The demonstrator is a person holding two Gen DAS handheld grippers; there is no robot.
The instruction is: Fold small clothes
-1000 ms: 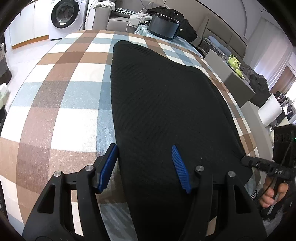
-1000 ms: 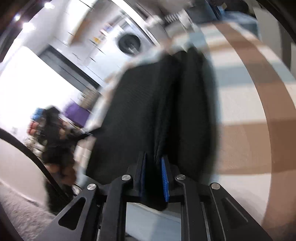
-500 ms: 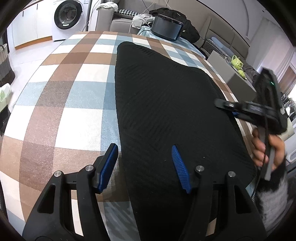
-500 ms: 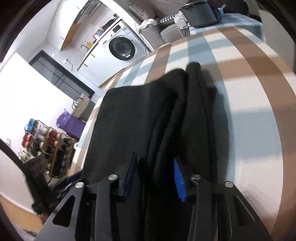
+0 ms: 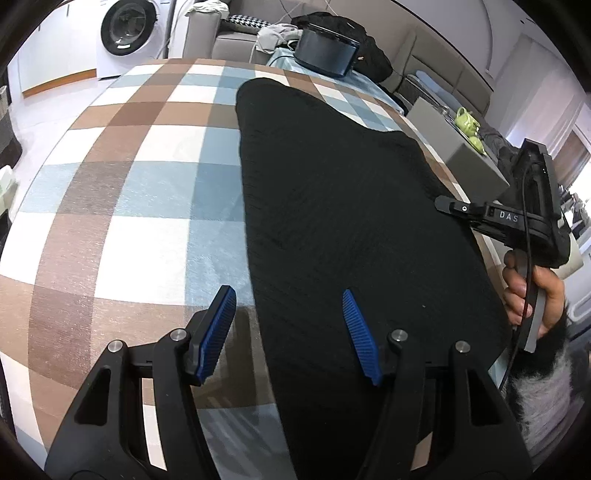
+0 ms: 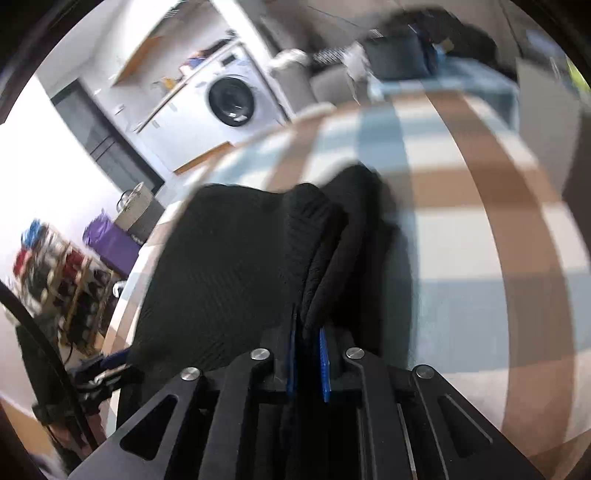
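Two grippers: my right gripper (image 6: 308, 363) pinches the black garment's (image 5: 351, 221) folded edge; my left gripper (image 5: 290, 332) hangs spread over its near end.

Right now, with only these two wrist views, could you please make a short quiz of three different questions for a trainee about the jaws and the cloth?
1. True or false: the left gripper is shut on the black garment.
2. Multiple choice: what does the right gripper hold between its jaws? A) a bunched fold of the black garment; B) the checked tablecloth; C) nothing.
3. Fill in: in the left wrist view, the white appliance behind the table at top left is a ______.

Key: 1 false, its jaws stand wide apart over the garment's near edge; 2 A; 3 washing machine.
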